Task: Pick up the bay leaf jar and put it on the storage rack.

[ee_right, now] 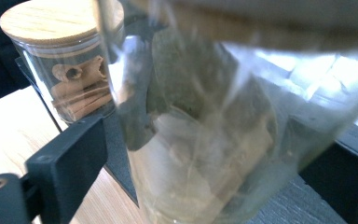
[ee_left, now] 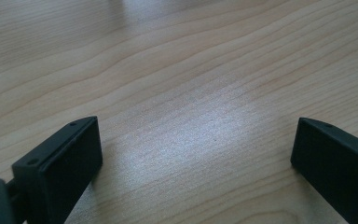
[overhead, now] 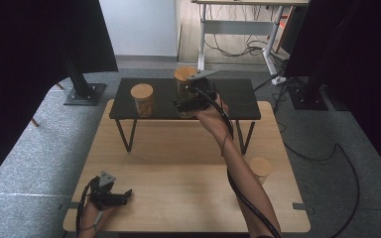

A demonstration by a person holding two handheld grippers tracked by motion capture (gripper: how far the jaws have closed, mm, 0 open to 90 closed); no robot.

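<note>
A glass jar point(overhead: 183, 74) with a wooden lid stands on the black shelf point(overhead: 238, 96), holding dried leaves point(ee_right: 200, 140). My right gripper point(overhead: 184, 97) reaches up to it, with the jar between its jaws point(ee_right: 205, 182). A small gap shows beside the left jaw, so the gripper is open. To its left on the shelf stands a second jar point(overhead: 142, 99) of rolled cinnamon sticks point(ee_right: 74, 88). My left gripper point(overhead: 125, 195) rests open near the table's front left corner, bare wood between its jaws point(ee_left: 196, 154).
A third wooden-lidded jar point(overhead: 260, 169) stands on the wooden table point(overhead: 178, 168) at the right, close to my right forearm. The shelf stands on thin black legs point(overhead: 126, 136) at the table's far side. Grey carpet surrounds the table.
</note>
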